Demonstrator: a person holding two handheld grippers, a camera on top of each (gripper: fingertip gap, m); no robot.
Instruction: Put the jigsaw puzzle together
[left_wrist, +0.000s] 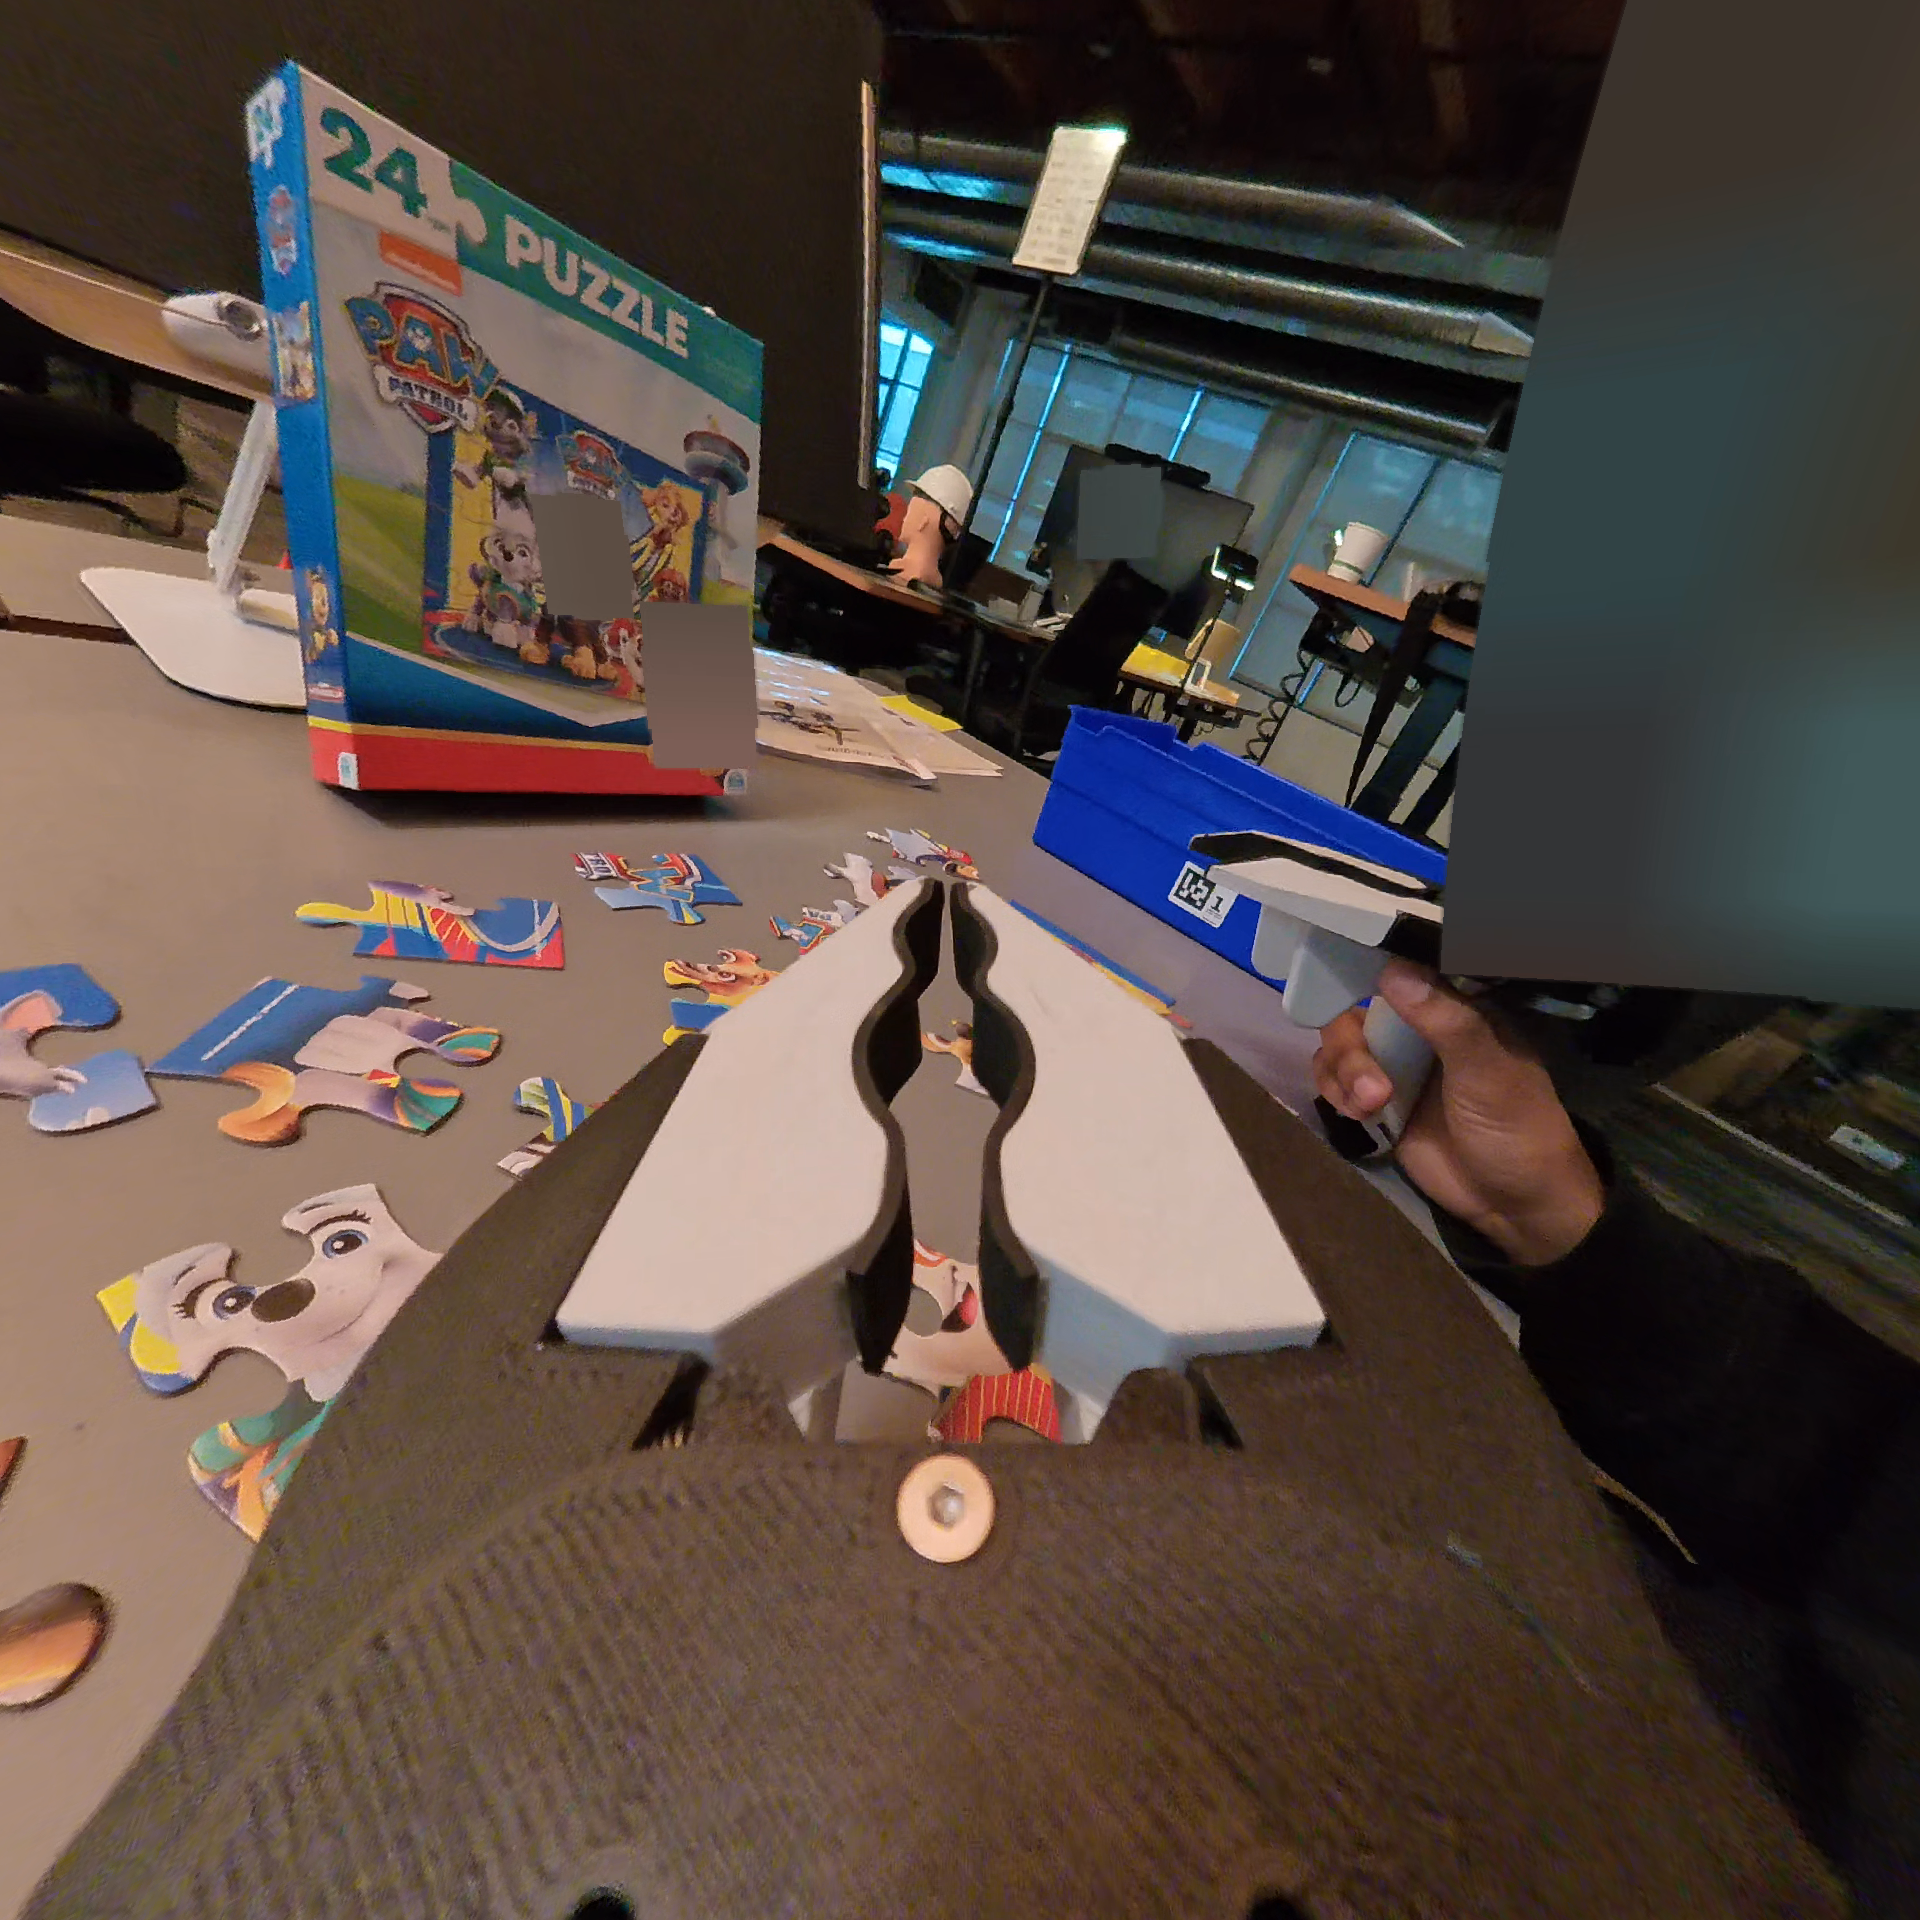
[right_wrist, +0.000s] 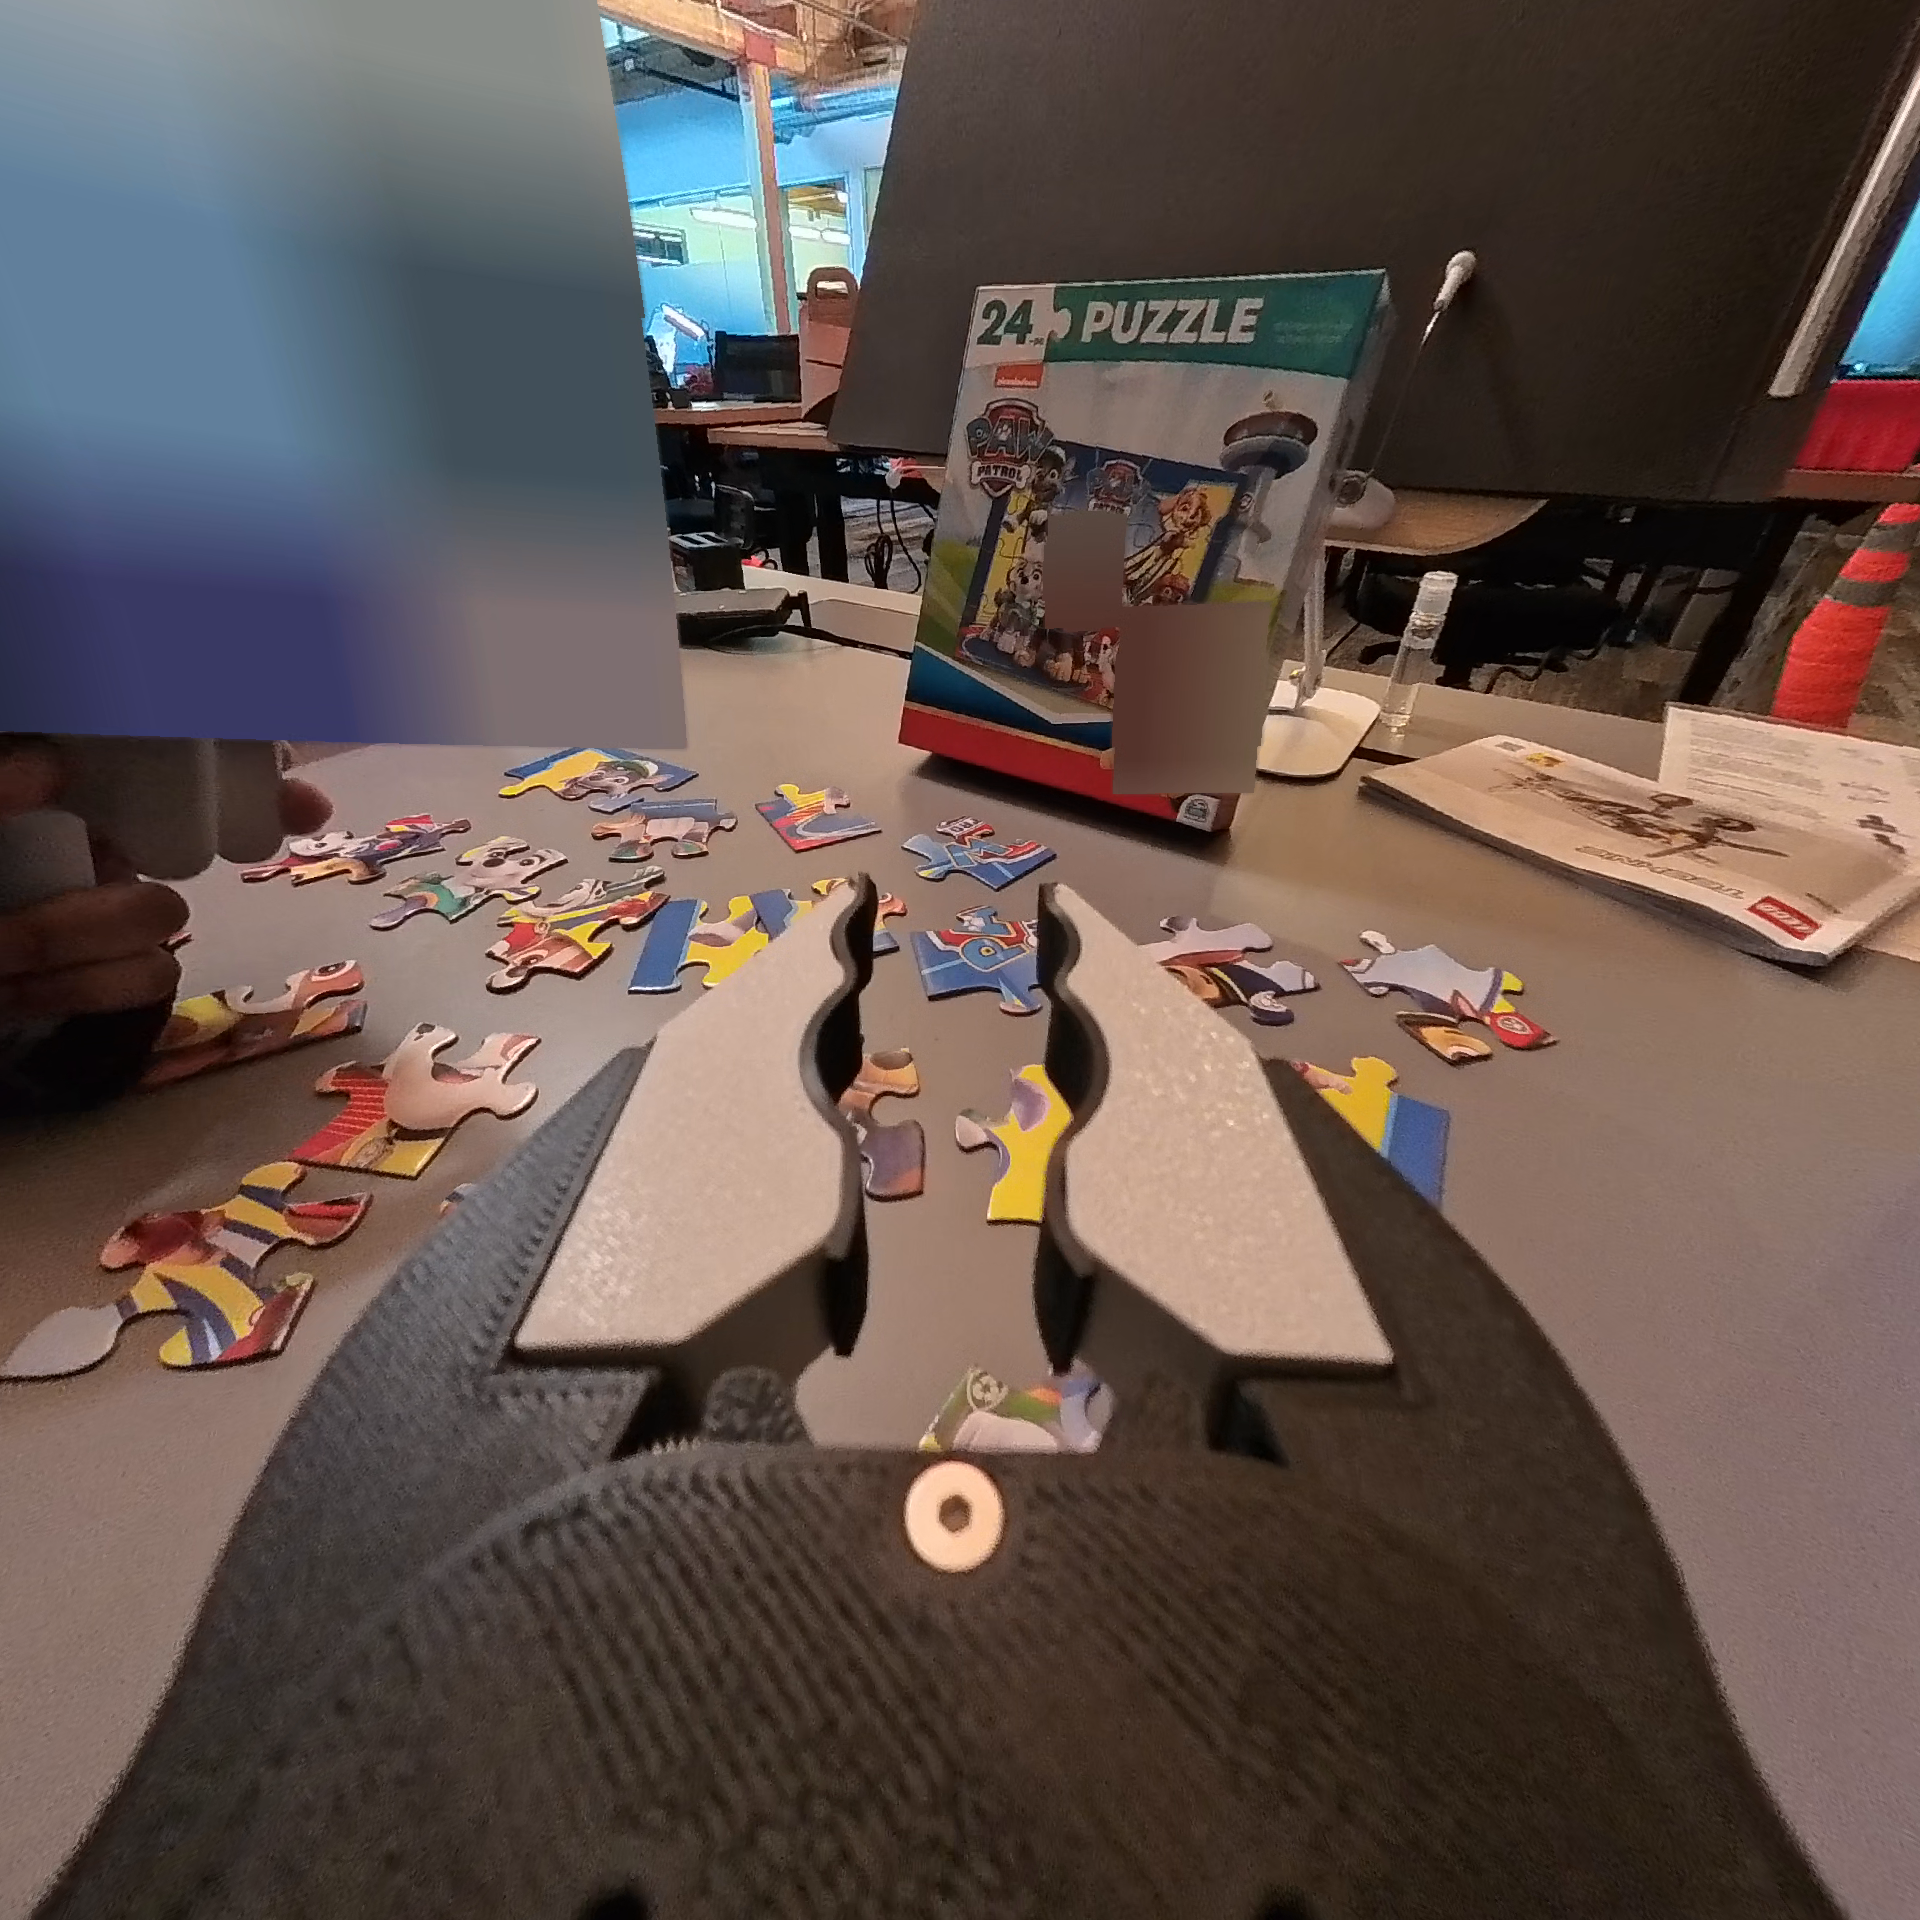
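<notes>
Several colourful puzzle pieces lie scattered on the grey table (left_wrist: 156, 810). My left gripper (left_wrist: 948, 885) is shut, its fingertips meeting with nothing between them, just above the pieces; a white dog piece (left_wrist: 260, 1299) lies to its left. My right gripper (right_wrist: 956, 899) is open and empty above the table (right_wrist: 1662, 1195). A blue logo piece (right_wrist: 971, 961) lies on the table between and beyond its fingers, and a yellow piece (right_wrist: 1023, 1153) lies under them. The right gripper also shows in the left wrist view (left_wrist: 1320, 894), held by a hand at the right.
An upright puzzle box (left_wrist: 499, 499) (right_wrist: 1132, 540) stands behind the pieces. A blue bin (left_wrist: 1174, 821) sits at the right. A booklet (right_wrist: 1662, 842) lies right of the box, with a white lamp base (right_wrist: 1314, 732), a clear bottle (right_wrist: 1418, 649) and an orange cone (right_wrist: 1849, 613) behind. Left tips to right tips: about 20 centimetres. The white dog piece (left_wrist: 260, 1299) lies around 15 centimetres away from my left fingertips. My right wrist view (right_wrist: 501, 862) looks at it from another angle.
</notes>
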